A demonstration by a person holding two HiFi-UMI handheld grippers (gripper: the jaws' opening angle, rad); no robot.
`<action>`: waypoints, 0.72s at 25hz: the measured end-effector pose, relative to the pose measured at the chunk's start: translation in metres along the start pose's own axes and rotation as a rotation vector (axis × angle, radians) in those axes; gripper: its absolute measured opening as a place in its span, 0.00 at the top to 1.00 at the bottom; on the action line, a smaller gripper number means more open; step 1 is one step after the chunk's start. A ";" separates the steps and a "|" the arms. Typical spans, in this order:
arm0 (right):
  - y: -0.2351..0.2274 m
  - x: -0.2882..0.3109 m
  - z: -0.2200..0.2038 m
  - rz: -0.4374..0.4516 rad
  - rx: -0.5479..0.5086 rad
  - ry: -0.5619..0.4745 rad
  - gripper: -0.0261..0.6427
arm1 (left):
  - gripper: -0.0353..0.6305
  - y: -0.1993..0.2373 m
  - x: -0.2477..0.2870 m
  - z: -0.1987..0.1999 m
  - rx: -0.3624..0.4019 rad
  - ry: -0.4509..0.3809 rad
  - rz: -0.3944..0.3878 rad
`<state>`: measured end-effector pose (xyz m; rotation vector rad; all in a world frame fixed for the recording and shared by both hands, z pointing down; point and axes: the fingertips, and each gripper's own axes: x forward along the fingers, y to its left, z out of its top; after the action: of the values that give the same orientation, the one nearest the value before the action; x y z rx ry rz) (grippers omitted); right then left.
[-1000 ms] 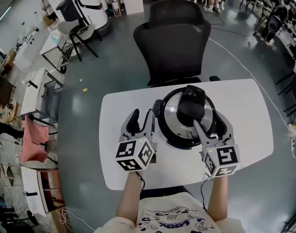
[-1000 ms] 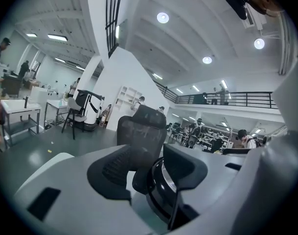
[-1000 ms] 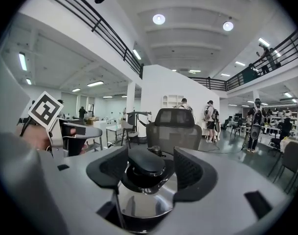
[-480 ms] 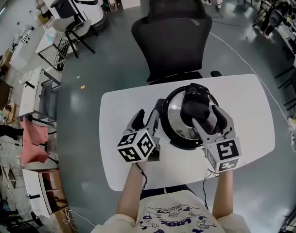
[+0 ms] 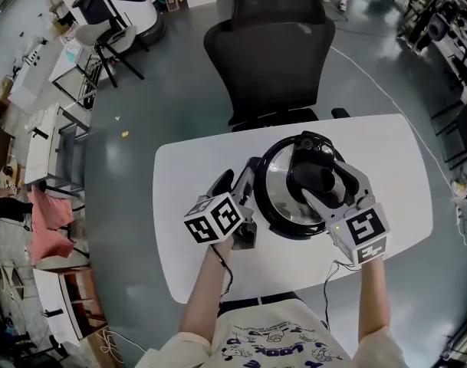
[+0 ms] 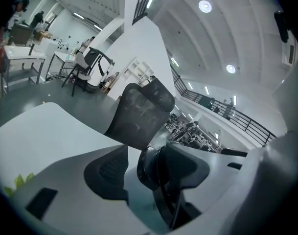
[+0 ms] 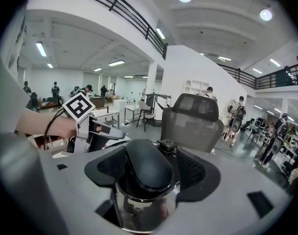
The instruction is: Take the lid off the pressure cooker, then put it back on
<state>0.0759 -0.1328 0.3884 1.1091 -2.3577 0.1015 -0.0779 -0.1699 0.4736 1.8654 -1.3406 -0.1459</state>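
As jaws have just been spreading, left hand-held gripper (image 5: 235, 179) straddles side handle (image 5: 251, 169), right hand-held gripper (image 5: 330, 184) lid handle (image 5: 313, 176).

A black office chair (image 5: 268, 60) stands on the grey floor (image 5: 141, 129) behind the white counter (image 5: 189, 240); pink cloth (image 5: 49, 228) lies far left.

1. The bench (image 5: 398, 179) is a white top with rounded corners, and it stands on a grey floor (image 5: 141, 129).
2. One pressure cooker (image 5: 273, 207) sits directly on it, right of the middle and nearer the far edge.
3. The cooker's steel lid (image 5: 279, 171) is on, with its black handle on top.
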 end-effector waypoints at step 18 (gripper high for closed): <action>0.015 0.027 -0.011 0.293 -0.104 0.261 0.43 | 0.67 0.012 0.027 -0.012 -0.144 0.056 -0.025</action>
<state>0.0555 -0.1384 0.4128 0.6531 -2.2433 0.2116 -0.0692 -0.1867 0.4988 1.7531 -1.2364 -0.1967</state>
